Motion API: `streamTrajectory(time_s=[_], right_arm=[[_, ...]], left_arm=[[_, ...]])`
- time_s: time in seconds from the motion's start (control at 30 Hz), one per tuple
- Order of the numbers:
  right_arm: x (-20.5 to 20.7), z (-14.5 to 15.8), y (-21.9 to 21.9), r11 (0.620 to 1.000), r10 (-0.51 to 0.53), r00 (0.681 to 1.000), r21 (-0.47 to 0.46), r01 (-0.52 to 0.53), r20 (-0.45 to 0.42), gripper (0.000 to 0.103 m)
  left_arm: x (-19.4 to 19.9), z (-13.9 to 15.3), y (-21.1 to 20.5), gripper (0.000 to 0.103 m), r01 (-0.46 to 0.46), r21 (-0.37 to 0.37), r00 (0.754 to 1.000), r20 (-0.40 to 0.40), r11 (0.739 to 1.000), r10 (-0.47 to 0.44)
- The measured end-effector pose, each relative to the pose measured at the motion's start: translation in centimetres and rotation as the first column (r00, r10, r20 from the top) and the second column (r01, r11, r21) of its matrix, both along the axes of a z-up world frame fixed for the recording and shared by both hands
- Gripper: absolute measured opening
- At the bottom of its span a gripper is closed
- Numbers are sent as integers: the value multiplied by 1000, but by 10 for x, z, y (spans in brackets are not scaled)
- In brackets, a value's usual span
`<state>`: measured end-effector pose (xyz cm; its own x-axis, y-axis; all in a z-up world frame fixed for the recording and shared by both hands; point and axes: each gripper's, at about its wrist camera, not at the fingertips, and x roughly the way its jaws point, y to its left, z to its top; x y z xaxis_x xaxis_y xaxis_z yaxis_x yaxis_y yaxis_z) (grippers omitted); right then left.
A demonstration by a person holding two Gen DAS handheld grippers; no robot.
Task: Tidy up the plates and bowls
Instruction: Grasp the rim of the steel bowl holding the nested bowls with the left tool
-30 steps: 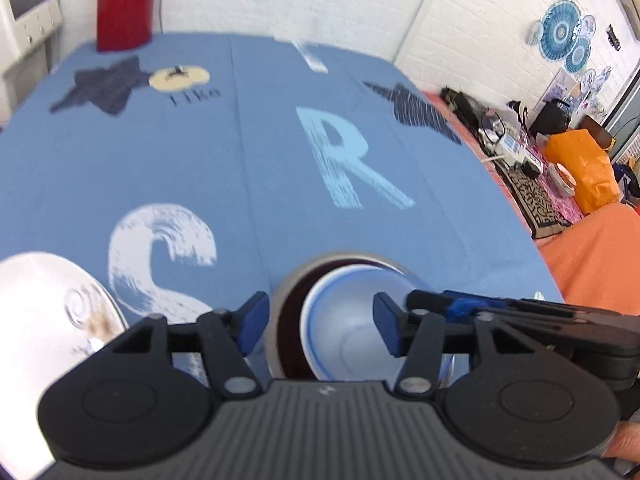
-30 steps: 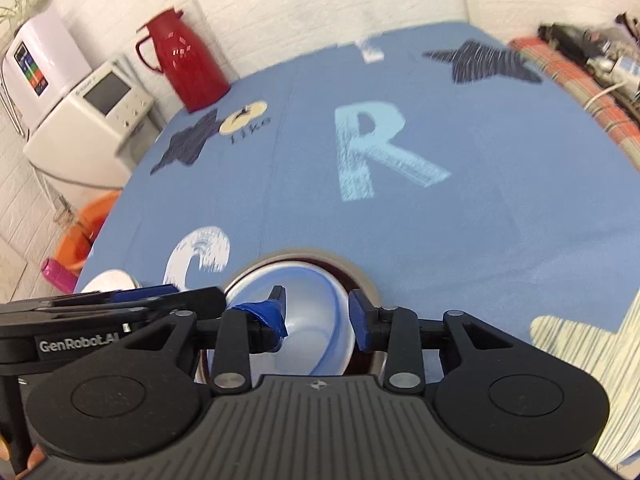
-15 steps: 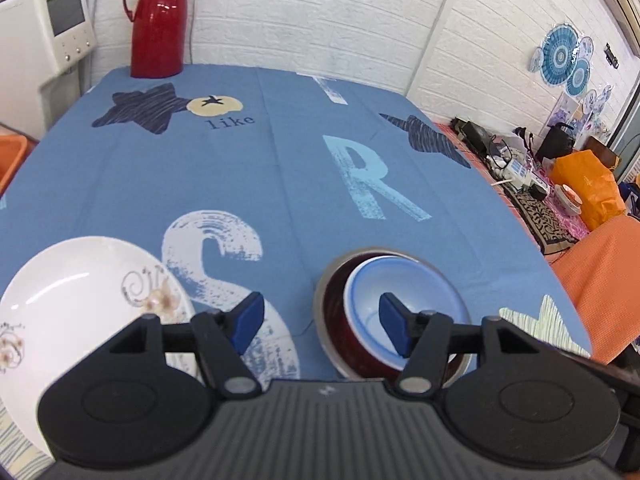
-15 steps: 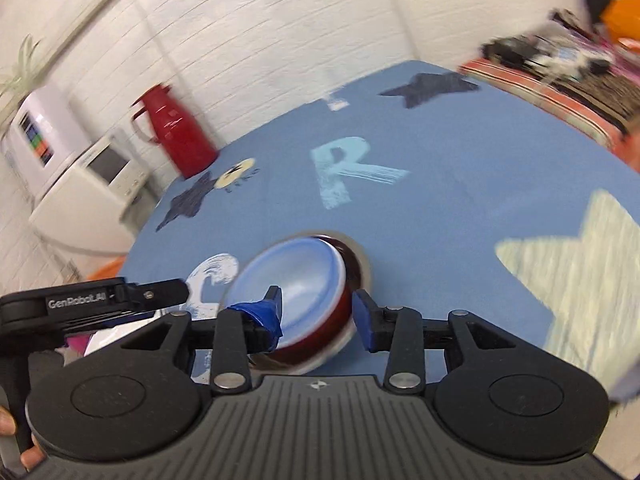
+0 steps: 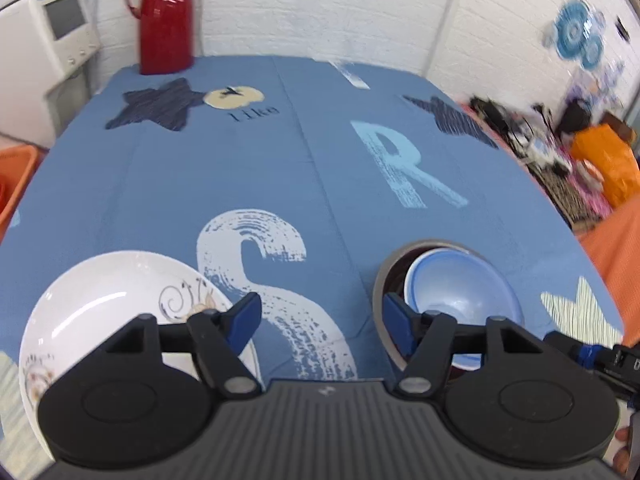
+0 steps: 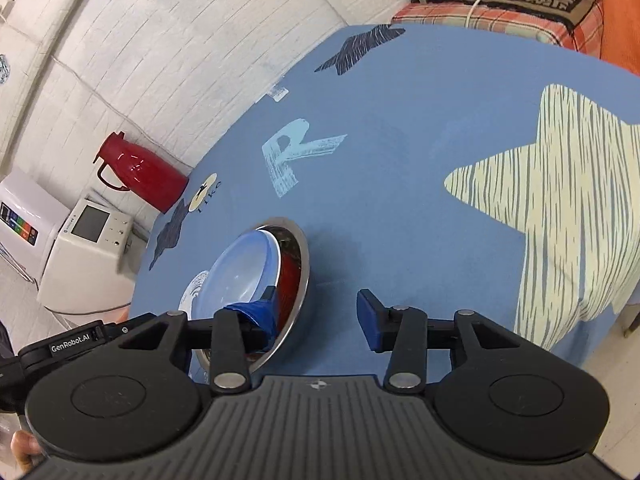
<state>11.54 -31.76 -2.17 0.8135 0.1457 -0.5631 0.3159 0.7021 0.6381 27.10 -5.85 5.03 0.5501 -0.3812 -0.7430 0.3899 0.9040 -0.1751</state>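
Note:
A white plate (image 5: 112,304) with a swirl pattern lies on the blue tablecloth (image 5: 280,152) at the near left. To its right sits a stack of bowls: a light blue bowl (image 5: 460,292) in a red bowl, inside a steel bowl (image 5: 384,280). My left gripper (image 5: 320,316) is open above the cloth between plate and bowls, holding nothing. In the right wrist view the blue bowl (image 6: 240,276) and steel bowl (image 6: 302,276) lie at the left. My right gripper (image 6: 316,316) is open, with its left finger (image 6: 256,314) in front of the bowls' rim and bare cloth between the fingers.
A red thermos (image 5: 166,20) stands at the table's far left corner, beside a white appliance (image 5: 44,52). An orange bin (image 5: 16,176) is off the left edge. A cluttered bench (image 5: 560,148) runs along the right side.
Both grippers have drawn back from the bowl stack. The left view now shows more of the white plate. The right gripper has rolled sideways and its fingers stand wider apart.

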Motion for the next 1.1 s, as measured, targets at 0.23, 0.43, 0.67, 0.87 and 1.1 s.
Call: streamTrajectory(time_s=[0.23, 0.43, 0.67, 0.87, 1.1], right_arm=[[-4, -4, -6, 998, -21, 1000, 59, 21, -5, 29], [-4, -4, -8, 999, -30, 999, 22, 30, -24, 30], [12, -1, 3, 996, 33, 996, -81, -40, -87, 31], [31, 3, 6, 989, 60, 990, -124, -76, -125, 32], [48, -3, 4, 988, 63, 983, -126, -85, -174, 35]], left_arm=[[46, -14, 2, 65, 138, -52, 955, -256, 989, -147], [52, -25, -14, 65, 167, -53, 943, -284, 984, -176], [56, -40, -28, 67, 163, 14, 950, -273, 987, -153], [52, -48, -34, 67, 182, 33, 948, -272, 983, -167], [59, -49, -33, 69, 157, 24, 950, -278, 987, -144]])
